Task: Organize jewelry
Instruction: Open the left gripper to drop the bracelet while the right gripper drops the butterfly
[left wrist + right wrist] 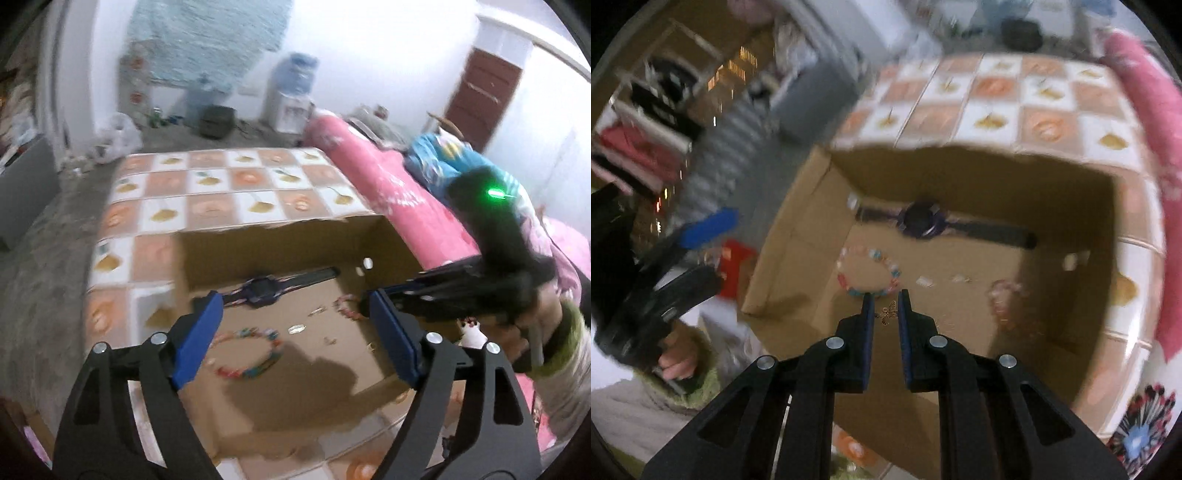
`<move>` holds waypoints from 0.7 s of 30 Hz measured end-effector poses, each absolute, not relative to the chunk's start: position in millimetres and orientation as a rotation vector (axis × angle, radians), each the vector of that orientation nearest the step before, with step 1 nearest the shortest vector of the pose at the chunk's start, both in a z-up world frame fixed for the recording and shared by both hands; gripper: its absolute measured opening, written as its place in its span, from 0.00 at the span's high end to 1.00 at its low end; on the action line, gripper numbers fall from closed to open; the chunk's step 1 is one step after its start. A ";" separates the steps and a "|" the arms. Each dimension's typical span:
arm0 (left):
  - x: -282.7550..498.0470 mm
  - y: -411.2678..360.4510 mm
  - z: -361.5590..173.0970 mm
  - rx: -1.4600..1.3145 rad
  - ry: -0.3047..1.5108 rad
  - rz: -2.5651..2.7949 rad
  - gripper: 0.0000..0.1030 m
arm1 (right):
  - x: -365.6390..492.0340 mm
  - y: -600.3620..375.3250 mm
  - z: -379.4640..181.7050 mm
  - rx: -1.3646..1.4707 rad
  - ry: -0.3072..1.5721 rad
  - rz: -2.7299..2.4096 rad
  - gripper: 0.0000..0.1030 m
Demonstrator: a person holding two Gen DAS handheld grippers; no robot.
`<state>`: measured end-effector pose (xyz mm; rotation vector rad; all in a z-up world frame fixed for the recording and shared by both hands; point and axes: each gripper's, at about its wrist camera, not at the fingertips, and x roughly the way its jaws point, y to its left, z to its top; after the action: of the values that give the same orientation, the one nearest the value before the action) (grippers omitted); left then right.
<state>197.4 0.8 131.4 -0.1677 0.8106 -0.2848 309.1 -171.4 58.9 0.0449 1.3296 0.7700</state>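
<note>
Your left claw [295, 325] hangs with its blue pads spread wide and nothing between them, above an open cardboard box [280, 236] that sits on a tabletop [207, 184] covered in a checked fruit-print cloth. Just below and between its fingers, on the box floor, lies a multicoloured bead bracelet [245, 354]; beyond its fingertips a dark wristwatch [264, 290] stretches along the far wall of the box, and toward its right finger lie a few small pale trinkets [297, 328] and a pinkish bracelet [345, 308], all blurred. To the right, your right claw [886, 314] points down into the same box, its pads drawn close with a small gold, winged charm [888, 313] between the tips; whether the pads press on it cannot be made out. Just ahead of those tips sits the bead bracelet, the watch farther ahead, the pinkish bracelet off to the right. A pink blanket [373, 177] borders the tabletop on that side.
</note>
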 end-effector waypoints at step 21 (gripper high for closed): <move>111.5 50.4 99.6 -0.220 0.773 -0.177 0.16 | 322.0 -121.3 -6.0 -0.114 1.565 0.608 0.83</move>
<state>111.5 50.4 99.6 -0.2204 0.7729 -0.1768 322.0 -121.3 -6.0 -0.1144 1.5648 0.6076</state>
